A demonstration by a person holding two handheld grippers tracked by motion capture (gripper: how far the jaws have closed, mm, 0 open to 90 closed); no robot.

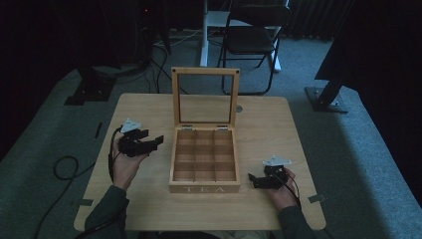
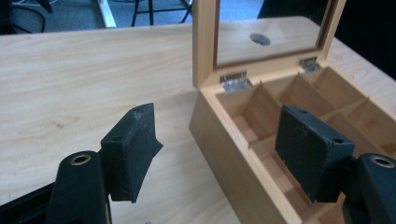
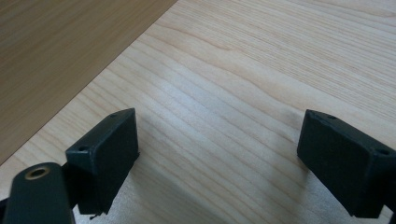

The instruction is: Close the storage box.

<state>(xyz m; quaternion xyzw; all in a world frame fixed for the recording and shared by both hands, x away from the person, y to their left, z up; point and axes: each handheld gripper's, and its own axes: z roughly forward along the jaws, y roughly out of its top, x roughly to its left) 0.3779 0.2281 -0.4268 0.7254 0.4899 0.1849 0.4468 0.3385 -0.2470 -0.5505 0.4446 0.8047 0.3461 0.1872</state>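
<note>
One tea box (image 1: 204, 188) with nine compartments stands lid-up. Two grippers, left (image 1: 158, 142) and right (image 1: 252, 180), flank it, both gaping wide, holding nothing.

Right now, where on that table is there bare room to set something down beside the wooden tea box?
The table has bare wood left of the tea box, beyond the left gripper, and a wider patch right of the box, beyond the right gripper. A strip along the near edge is free too. Behind the box, the upright glass lid crowds the middle.
</note>
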